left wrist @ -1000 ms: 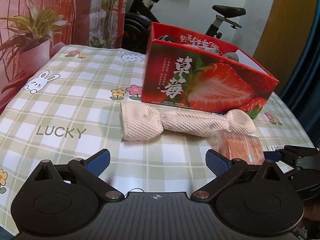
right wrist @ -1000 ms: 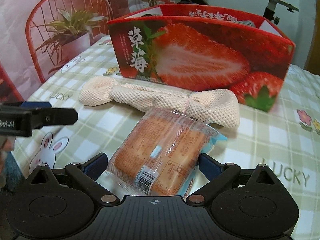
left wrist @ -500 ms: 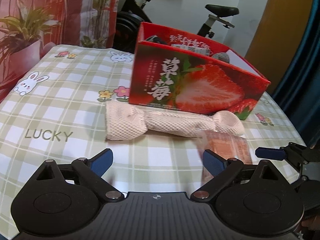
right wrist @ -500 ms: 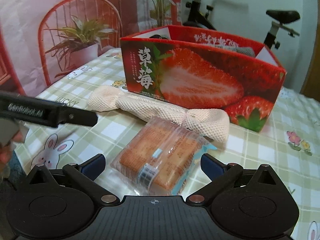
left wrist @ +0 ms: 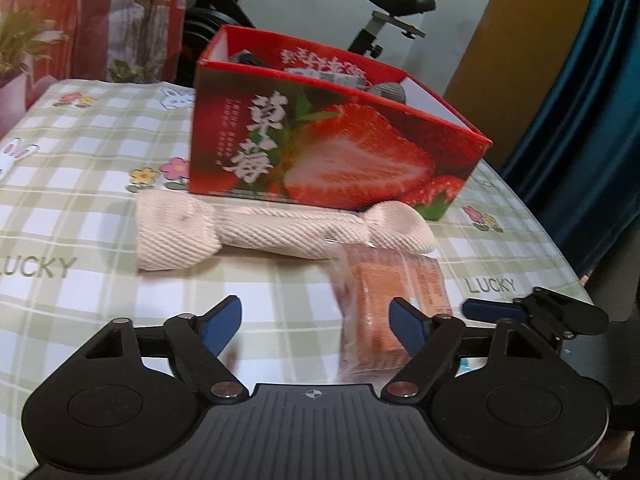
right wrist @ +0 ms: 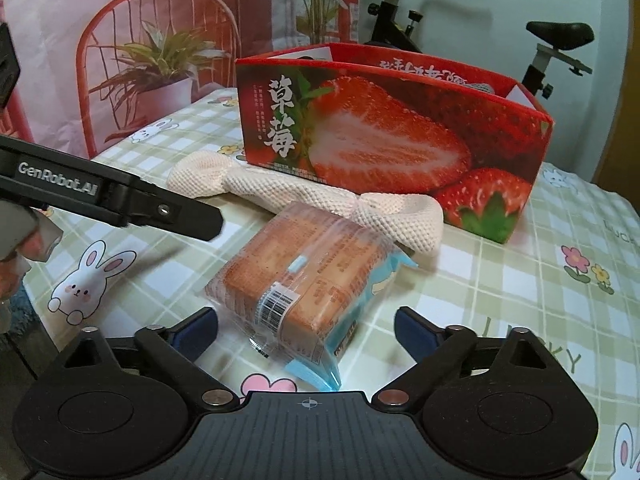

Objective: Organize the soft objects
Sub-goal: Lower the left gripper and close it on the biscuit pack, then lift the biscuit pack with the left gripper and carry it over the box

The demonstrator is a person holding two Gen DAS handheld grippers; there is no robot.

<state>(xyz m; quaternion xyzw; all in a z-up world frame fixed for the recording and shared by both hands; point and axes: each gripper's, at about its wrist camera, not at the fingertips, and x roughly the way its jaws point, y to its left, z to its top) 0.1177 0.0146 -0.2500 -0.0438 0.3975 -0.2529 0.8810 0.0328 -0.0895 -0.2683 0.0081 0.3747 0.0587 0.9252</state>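
Bread in a clear wrapper, the wrapped bread pack (right wrist: 298,288), is what the coming move is judged to turn on, and its place is best given from the strawberry box (right wrist: 392,136): it lies on the checked tablecloth (right wrist: 500,280) in front of the box's long printed face, just on the near side of the pink mesh cloth (right wrist: 304,196), whose end it seems to touch. The cloth is stretched along the foot of that same face, while the pack's long axis runs slantwise away from the box — toward the right gripper (right wrist: 306,330), between whose blue pads the barcoded end is seen. Those fingers stand apart and are closing, with the pack between them but no pad yet pressed on the wrapper, as far as can be told. The left gripper (left wrist: 316,326) is also closing, on nothing: only bare tablecloth is seen between its pads, and the pack (left wrist: 384,300) lies off to its right, partly behind its right finger. Its fingertip (right wrist: 200,222) is seen in the right wrist view beside the pack, farther from the box than the cloth. The right hand is therefore judged the nearer — the pack would be taken across its short width, then lifted over the box's front wall, where other items are already held.
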